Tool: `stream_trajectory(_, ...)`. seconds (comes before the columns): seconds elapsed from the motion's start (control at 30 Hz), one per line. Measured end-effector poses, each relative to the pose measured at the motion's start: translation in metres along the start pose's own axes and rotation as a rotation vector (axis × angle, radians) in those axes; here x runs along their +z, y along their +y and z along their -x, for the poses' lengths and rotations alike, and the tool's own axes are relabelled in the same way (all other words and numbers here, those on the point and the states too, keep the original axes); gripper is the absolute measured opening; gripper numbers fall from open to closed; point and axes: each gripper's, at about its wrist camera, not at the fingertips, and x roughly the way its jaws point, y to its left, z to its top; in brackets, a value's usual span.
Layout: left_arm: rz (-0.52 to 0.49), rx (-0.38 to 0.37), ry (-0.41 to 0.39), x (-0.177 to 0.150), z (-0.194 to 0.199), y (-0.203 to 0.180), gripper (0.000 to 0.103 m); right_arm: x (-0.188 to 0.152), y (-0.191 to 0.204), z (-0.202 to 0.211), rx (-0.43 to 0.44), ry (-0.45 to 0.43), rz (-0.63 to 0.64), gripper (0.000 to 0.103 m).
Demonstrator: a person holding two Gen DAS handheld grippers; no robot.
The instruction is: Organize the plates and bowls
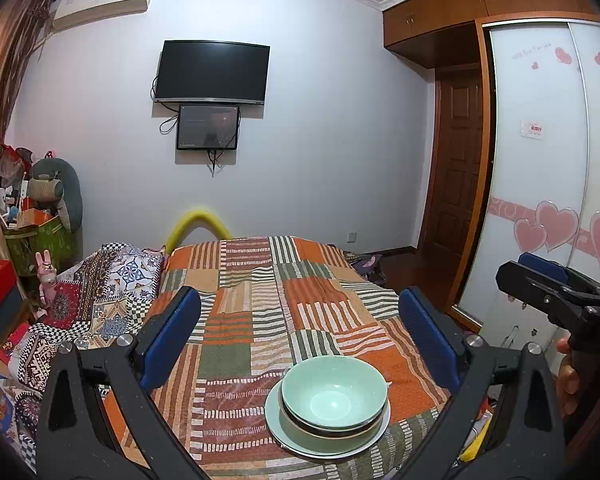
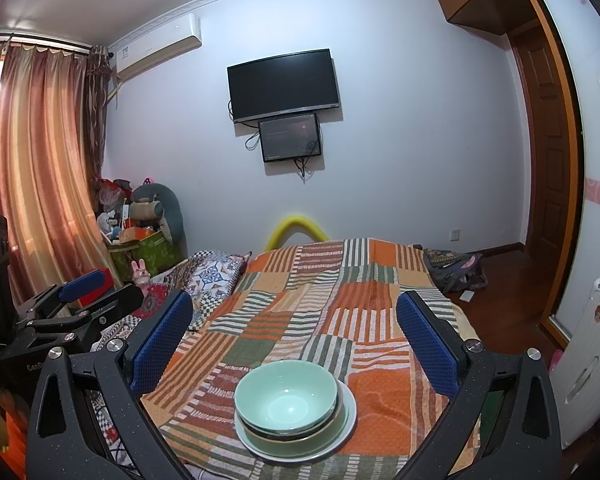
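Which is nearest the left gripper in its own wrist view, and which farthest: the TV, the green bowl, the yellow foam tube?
From the left gripper:
1. Green bowl, just ahead and slightly right, stacked on the plate on the bed.
2. Yellow foam tube, beyond the bed's far end, left of centre.
3. TV, high on the far wall.

bare patchwork blanket all around stacked bowls, patterned pillows crowding left edge

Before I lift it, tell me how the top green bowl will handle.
The top green bowl looks glazed ceramic, so probably slippery and fragile. It sits nested in another dish on a plate, so the stack may shift. The soft patchwork blanket beneath probably gives little support.
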Motion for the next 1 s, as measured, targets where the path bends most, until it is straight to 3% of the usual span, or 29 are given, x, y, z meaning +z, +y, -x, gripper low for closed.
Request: stream_trajectory(1.0, 0.005, -0.030, 0.012, -0.0017, -0.0019, -0.0018, 0.102, -0.0009, -0.0001, -0.0025, 0.004, 0.005, 0.010, 0.102)
